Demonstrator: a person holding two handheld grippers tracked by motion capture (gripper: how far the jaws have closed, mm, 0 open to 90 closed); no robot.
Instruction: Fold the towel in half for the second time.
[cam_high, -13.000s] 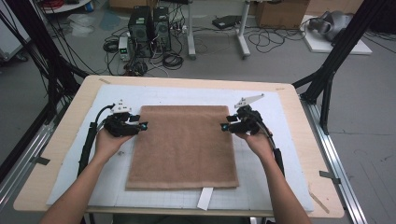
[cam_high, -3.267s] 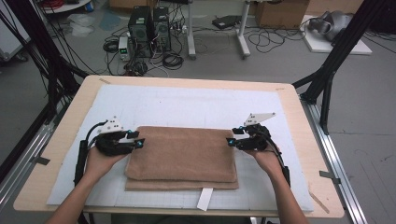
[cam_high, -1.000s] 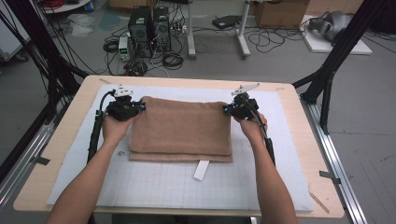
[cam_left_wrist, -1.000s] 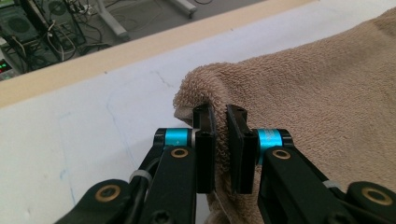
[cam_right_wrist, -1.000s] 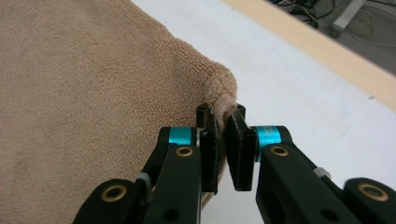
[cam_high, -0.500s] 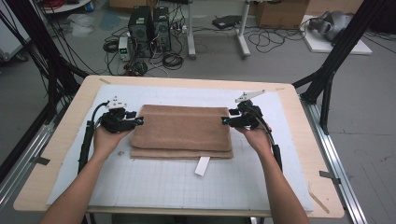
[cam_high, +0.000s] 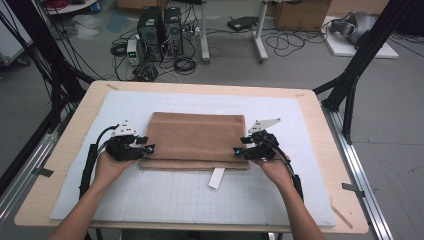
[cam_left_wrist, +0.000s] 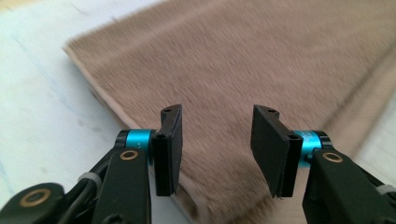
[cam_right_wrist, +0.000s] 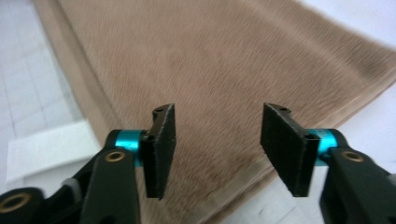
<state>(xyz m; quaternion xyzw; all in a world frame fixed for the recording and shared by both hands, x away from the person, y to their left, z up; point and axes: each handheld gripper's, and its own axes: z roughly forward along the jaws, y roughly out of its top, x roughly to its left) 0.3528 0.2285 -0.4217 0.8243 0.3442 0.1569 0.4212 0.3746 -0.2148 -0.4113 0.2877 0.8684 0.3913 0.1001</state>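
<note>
Folded brown towel (cam_high: 196, 140) flat at centre of white gridded mat (cam_high: 310, 200), left gripper (cam_high: 148, 148) at its left edge, jaws just opened, spread, nothing pinched, right gripper (cam_high: 238, 150) at its right edge, likewise parted and empty, white label (cam_high: 217, 177) poking from near edge.

The brown towel (cam_high: 196, 139) lies folded flat on the white mat, its lower layer's edge showing.

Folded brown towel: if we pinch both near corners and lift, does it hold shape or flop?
Likely flops: the brown towel is soft pile cloth. The layers look loose, with the lower edge peeking out near the white tag, so the fold may slide apart. Probably light, and fuzzy enough not to slip.
</note>
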